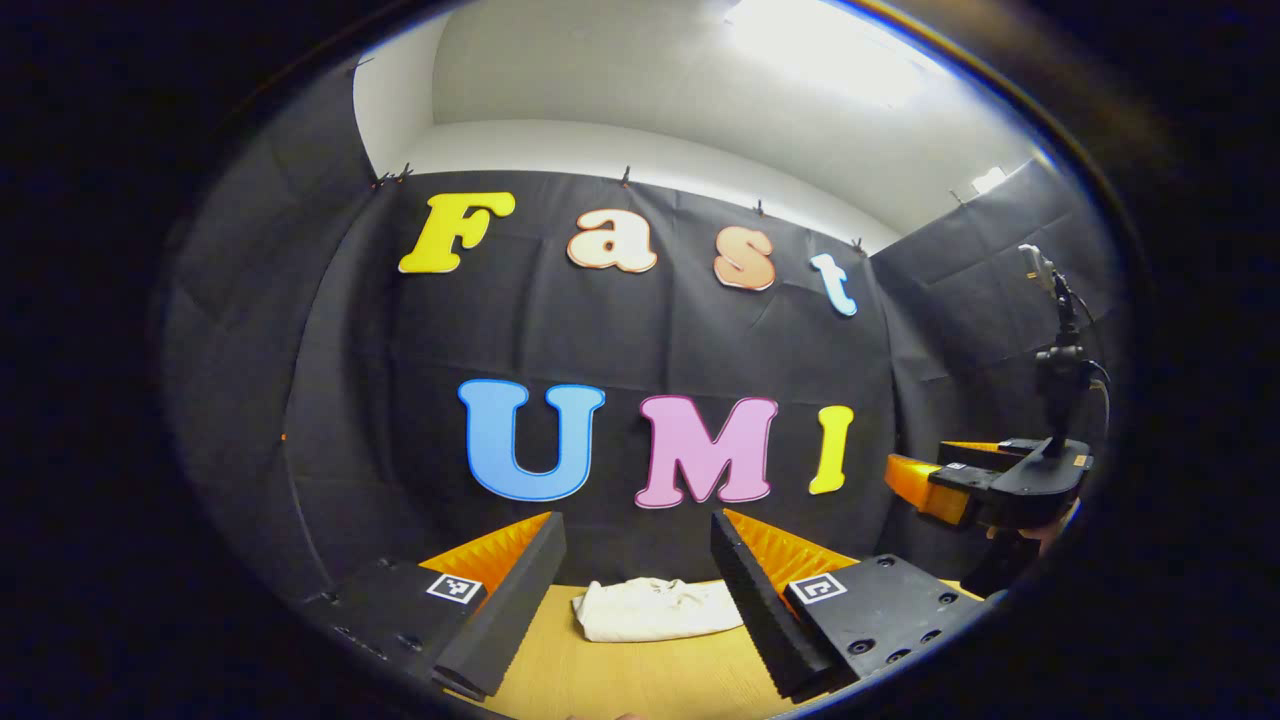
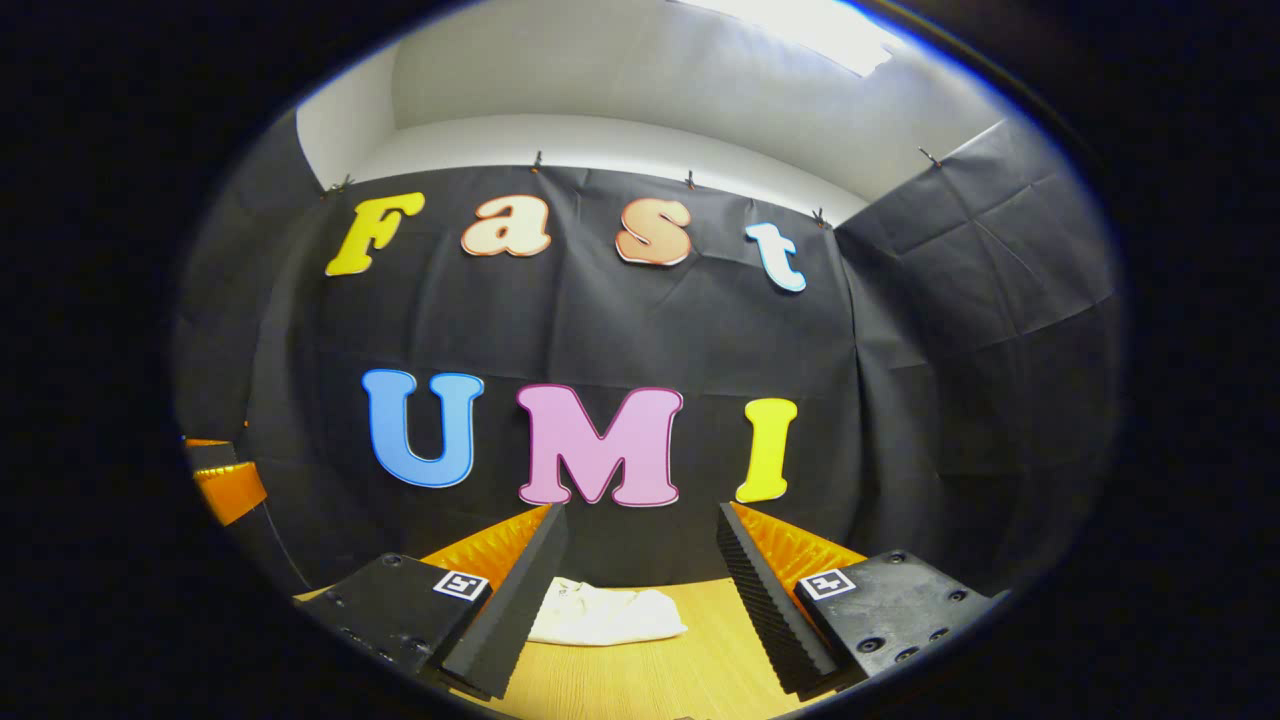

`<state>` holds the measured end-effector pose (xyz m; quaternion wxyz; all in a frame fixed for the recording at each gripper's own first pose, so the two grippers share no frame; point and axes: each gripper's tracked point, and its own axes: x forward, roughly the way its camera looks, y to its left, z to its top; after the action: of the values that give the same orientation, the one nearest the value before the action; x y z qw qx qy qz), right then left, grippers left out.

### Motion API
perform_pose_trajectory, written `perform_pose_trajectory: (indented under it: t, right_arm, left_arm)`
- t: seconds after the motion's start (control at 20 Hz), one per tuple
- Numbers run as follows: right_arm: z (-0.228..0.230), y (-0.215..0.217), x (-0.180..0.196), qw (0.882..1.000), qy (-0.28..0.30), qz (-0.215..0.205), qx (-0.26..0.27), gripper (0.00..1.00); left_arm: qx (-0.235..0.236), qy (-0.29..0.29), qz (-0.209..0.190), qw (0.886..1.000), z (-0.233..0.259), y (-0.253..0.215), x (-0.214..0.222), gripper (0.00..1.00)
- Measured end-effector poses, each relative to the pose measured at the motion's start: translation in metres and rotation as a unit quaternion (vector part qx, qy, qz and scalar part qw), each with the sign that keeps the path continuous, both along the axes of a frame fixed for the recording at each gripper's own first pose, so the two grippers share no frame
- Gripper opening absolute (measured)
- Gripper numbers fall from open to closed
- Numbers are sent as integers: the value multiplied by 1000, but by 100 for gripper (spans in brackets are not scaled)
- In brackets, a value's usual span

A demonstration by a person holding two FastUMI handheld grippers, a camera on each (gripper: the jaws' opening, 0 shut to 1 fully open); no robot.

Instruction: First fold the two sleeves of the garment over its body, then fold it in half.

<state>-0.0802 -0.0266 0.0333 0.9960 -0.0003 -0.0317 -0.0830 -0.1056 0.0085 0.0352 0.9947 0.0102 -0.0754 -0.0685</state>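
In the left gripper view, the left gripper is seen at the bottom with its two fingers spread well apart and nothing held between them. A square marker tag is carried on each finger block. Between the fingers, farther off, the garment is seen as a small, pale, bunched or folded bundle lying on the wooden table, near the far edge where the table meets the black cloth wall. The garment is touched by neither finger. At the right edge of this view the right gripper is seen raised above table level, held by a hand that is only partly visible; whether its jaws are apart cannot be told from here. A thin stand with a small device at its top rises behind it.

In the right gripper view, the right gripper is shown at the bottom with its fingers likewise held wide apart and empty. The garment lies on the table ahead, shifted toward the left-hand finger in this view and partly hidden behind it, though contact cannot be confirmed. At the far left edge a part of the left gripper is seen, well apart from the garment.
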Motion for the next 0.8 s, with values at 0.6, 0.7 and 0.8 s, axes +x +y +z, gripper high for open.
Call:
perform_pose_trajectory:
  t: [0.6,0.7,0.8]
  right_arm:
    - [-27,38,-74,999,-1,38,-23,96]
    - [-34,41,-73,999,6,44,-26,96]
    - [-35,41,-71,998,11,45,-33,96]
  left_arm:
    - [-45,0,67,997,-28,29,-49,96]
    - [-44,7,63,997,-32,25,-46,96]
    - [-37,7,59,998,-32,22,-42,96]
